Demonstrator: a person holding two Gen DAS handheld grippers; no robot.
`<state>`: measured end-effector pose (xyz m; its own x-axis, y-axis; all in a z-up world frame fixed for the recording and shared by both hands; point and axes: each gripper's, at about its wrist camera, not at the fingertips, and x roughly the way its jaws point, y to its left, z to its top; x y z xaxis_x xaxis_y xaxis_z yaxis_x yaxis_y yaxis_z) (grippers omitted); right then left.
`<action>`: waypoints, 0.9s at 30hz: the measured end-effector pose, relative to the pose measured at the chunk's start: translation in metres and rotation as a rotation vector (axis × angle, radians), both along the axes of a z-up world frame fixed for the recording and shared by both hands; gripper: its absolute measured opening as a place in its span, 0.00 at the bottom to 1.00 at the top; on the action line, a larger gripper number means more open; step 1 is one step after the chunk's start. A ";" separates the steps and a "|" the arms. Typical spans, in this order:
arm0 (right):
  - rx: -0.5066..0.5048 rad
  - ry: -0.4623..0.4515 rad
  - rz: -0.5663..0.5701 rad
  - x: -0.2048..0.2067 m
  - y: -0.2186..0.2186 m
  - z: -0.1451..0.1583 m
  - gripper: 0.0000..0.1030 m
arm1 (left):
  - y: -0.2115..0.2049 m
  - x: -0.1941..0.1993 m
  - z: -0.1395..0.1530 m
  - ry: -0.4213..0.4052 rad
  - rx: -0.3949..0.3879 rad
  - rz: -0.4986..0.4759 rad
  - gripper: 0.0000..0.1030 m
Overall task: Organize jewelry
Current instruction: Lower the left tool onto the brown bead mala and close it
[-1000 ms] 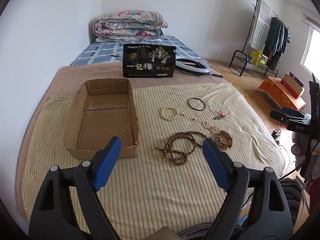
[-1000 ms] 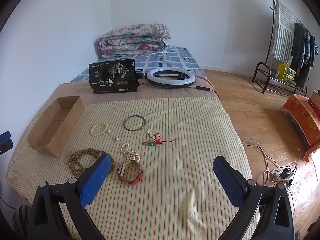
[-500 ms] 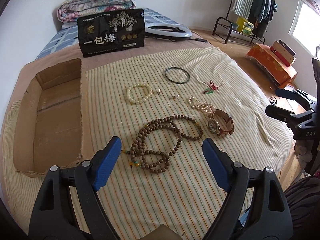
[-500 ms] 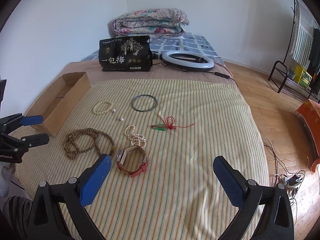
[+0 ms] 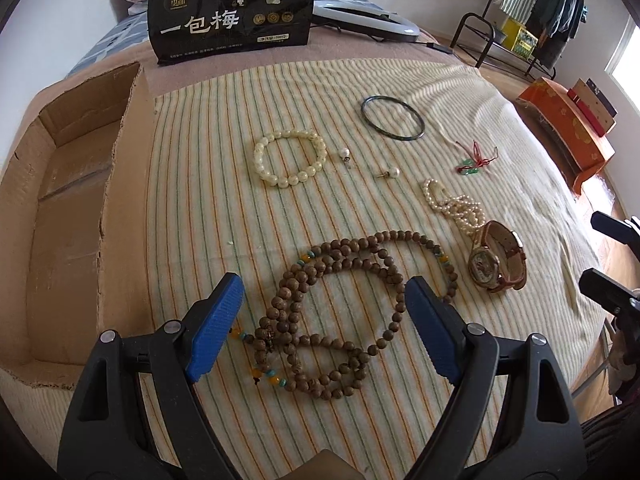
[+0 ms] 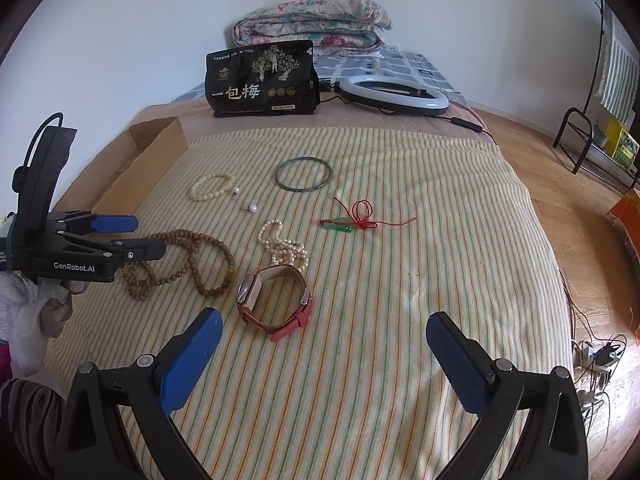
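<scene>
We saw our left gripper (image 5: pixel 324 320) spread wide above the brown bead necklace (image 5: pixel 352 308), which lay coiled on the striped blanket (image 5: pixel 200 200) between the blue pads without touching them. Just right of the necklace sat a wristwatch (image 5: pixel 498 258), with a pearl string (image 5: pixel 456 206) touching its far side. Farther off lay a cream bead bracelet (image 5: pixel 288 156), two pearl earrings (image 5: pixel 390 172), a dark bangle (image 5: pixel 392 118) and a red cord charm (image 5: pixel 476 158). A cardboard box (image 5: pixel 116 176) stood at the left.
</scene>
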<state>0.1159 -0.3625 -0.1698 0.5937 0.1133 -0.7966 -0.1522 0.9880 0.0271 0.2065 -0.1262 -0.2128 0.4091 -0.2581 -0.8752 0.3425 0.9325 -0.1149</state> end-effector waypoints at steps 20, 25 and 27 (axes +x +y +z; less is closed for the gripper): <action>0.051 0.012 0.103 0.021 0.027 -0.021 0.97 | -0.006 0.011 -0.028 -0.016 0.101 0.004 0.52; -0.014 0.032 0.125 0.032 0.039 -0.035 0.97 | -0.008 0.009 -0.028 -0.033 0.089 -0.005 0.43; -0.022 0.047 0.126 0.037 0.042 -0.042 0.97 | -0.009 0.008 -0.028 -0.036 0.087 -0.012 0.39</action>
<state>0.1534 -0.3208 -0.2119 0.5380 0.1664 -0.8263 -0.2740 0.9616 0.0152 0.2148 -0.1354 -0.2410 0.4384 -0.1869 -0.8791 0.3560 0.9343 -0.0211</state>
